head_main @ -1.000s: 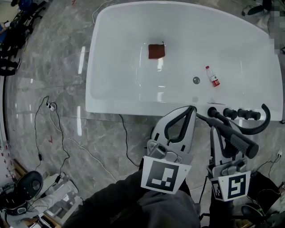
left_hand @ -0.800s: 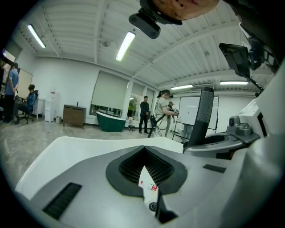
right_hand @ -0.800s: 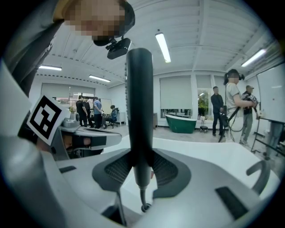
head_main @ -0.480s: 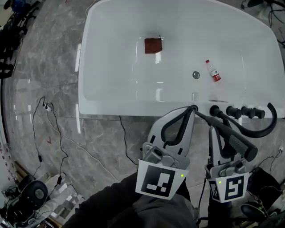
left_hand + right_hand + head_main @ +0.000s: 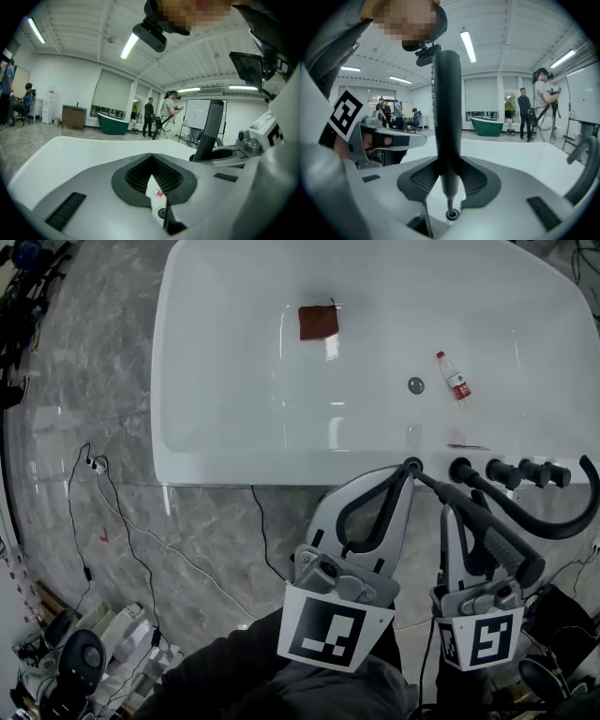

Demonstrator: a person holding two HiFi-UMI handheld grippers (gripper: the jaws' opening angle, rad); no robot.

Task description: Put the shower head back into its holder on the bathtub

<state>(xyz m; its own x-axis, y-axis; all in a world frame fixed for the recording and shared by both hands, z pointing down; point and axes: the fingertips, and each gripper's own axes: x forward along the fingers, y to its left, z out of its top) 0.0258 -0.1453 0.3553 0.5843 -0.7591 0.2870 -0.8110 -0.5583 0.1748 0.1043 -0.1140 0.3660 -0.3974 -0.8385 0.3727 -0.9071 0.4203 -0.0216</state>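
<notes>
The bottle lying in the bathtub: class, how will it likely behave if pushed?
The bottle lies on its side on the smooth bathtub floor, so it would probably roll or slide easily. It looks small and plastic, so likely light.

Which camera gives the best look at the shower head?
Right gripper view: the shower head stands clamped between the jaws. Head view shows it crossing the right gripper; left gripper view, only its ribbed end.

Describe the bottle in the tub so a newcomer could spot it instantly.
Start at the white bathtub. On its floor, right of the round drain, lies the small clear bottle. Unlike the dark red square cloth farther left, it has a red cap and red label.
</notes>
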